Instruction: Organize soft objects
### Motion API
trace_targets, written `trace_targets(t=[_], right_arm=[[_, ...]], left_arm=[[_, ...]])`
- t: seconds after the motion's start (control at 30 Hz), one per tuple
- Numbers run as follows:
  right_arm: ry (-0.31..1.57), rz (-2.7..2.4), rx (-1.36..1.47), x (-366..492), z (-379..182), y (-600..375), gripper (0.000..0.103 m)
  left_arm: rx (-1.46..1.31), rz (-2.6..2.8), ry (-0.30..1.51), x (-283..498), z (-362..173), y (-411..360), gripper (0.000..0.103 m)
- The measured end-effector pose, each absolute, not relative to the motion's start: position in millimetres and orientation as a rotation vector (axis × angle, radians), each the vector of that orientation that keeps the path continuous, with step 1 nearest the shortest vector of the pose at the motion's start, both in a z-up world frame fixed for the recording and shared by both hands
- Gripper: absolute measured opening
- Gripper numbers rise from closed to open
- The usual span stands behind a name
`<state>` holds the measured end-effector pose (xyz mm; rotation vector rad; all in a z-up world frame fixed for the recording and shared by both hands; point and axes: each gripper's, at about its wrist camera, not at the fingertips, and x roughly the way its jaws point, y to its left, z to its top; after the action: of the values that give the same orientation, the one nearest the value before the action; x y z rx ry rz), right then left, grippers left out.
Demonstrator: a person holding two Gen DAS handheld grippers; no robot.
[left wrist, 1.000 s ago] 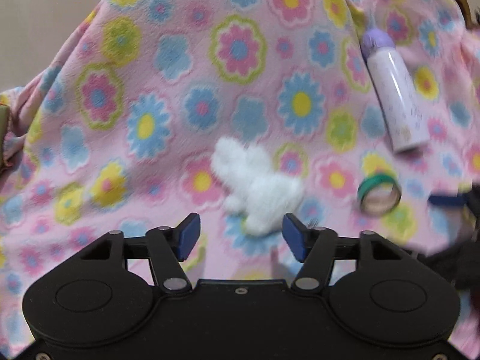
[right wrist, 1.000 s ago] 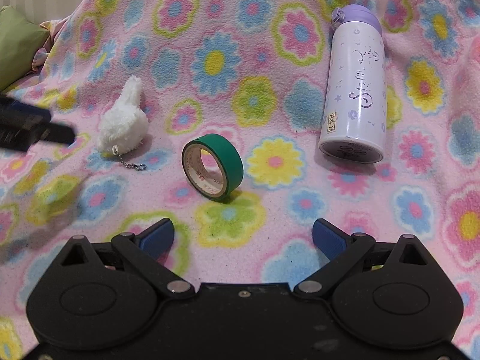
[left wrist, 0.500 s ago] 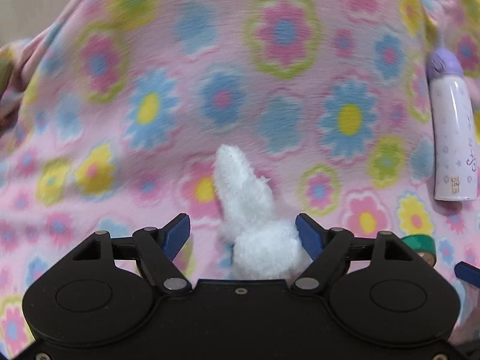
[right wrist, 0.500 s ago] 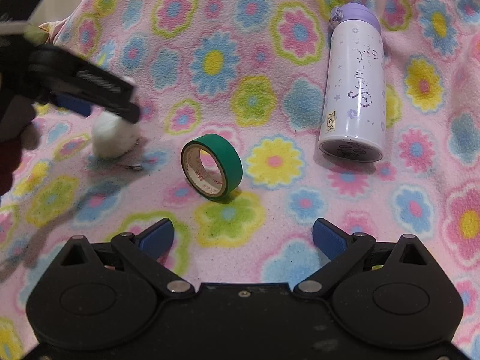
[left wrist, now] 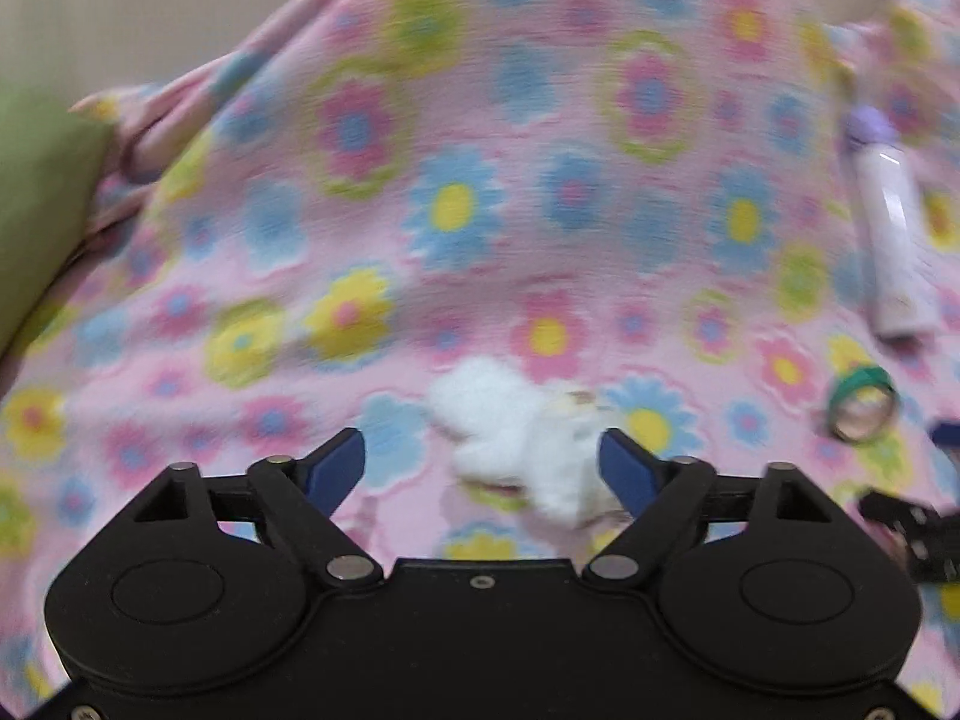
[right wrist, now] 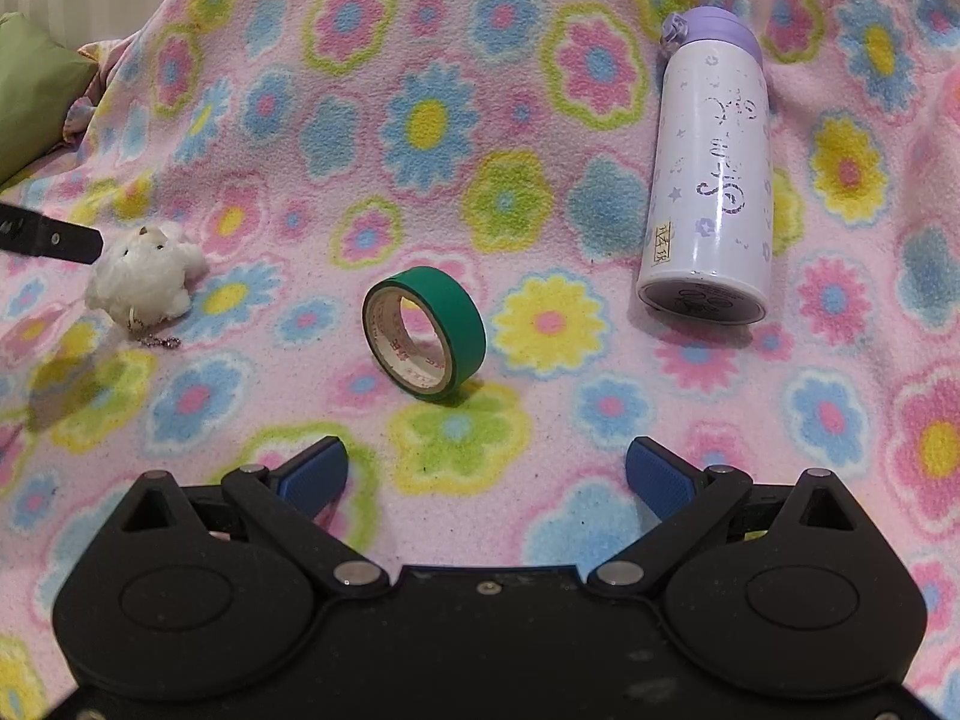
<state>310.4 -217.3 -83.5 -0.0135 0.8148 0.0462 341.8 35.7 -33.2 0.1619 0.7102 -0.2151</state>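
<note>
Legibly nothing: left tongs point(left wrist: 483, 459) opening beside plush toy point(left wrist: 522, 438), right tongs point(right wrist: 486, 474) apart.

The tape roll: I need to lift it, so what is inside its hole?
Through the green tape roll, standing on edge, only the flowered blanket shows; nothing sits inside. The blanket under its bottom edge is covered.

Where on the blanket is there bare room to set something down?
Open blanket lies beyond the green tape roll, between the green cushion and the lying bottle. More between tape and bottle. Crowded at left: white plush toy beside the opening left gripper.
</note>
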Motion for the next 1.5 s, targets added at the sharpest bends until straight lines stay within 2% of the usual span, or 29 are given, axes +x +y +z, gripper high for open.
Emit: trace_targets(t=[0.17, 0.5, 0.57, 0.6, 0.63, 0.83, 1.2, 1.47, 1.5], right_arm=[[0.815, 0.046, -0.013, 310.5, -83.6, -217.1, 0.1], [0.817, 0.045, -0.012, 310.6, -83.6, -217.1, 0.1], [0.817, 0.045, -0.011, 310.8, -83.7, -216.8, 0.1], [0.817, 0.044, -0.011, 310.8, -83.6, -216.9, 0.1], [0.818, 0.044, -0.011, 310.7, -83.6, -216.9, 0.1], [0.818, 0.043, -0.01, 310.5, -83.2, -216.5, 0.1], [0.821, 0.039, -0.012, 310.4, -82.5, -216.1, 0.1], [0.828, 0.026, -0.017, 310.7, -81.8, -214.9, 0.102], [0.829, 0.025, -0.018, 310.8, -81.7, -215.1, 0.102]], left_arm=[[0.244, -0.293, 0.705, 345.6, -42.2, 15.7, 0.089], [0.15, -0.215, 0.771, 373.8, -65.1, -9.3, 0.089], [0.135, -0.198, 0.786, 377.4, -67.0, -13.5, 0.08], [0.123, -0.191, 0.793, 379.0, -67.8, -13.8, 0.067], [0.12, -0.169, 0.792, 379.2, -67.8, -14.0, 0.06], [0.063, -0.173, 0.772, 357.5, -54.6, -3.5, 0.045], [0.094, -0.261, 0.753, 279.9, -47.9, 10.7, 0.045], [0.151, -0.247, 0.699, 272.1, -61.7, 8.0, 0.056], [0.149, -0.242, 0.69, 273.9, -62.9, 8.4, 0.06]])
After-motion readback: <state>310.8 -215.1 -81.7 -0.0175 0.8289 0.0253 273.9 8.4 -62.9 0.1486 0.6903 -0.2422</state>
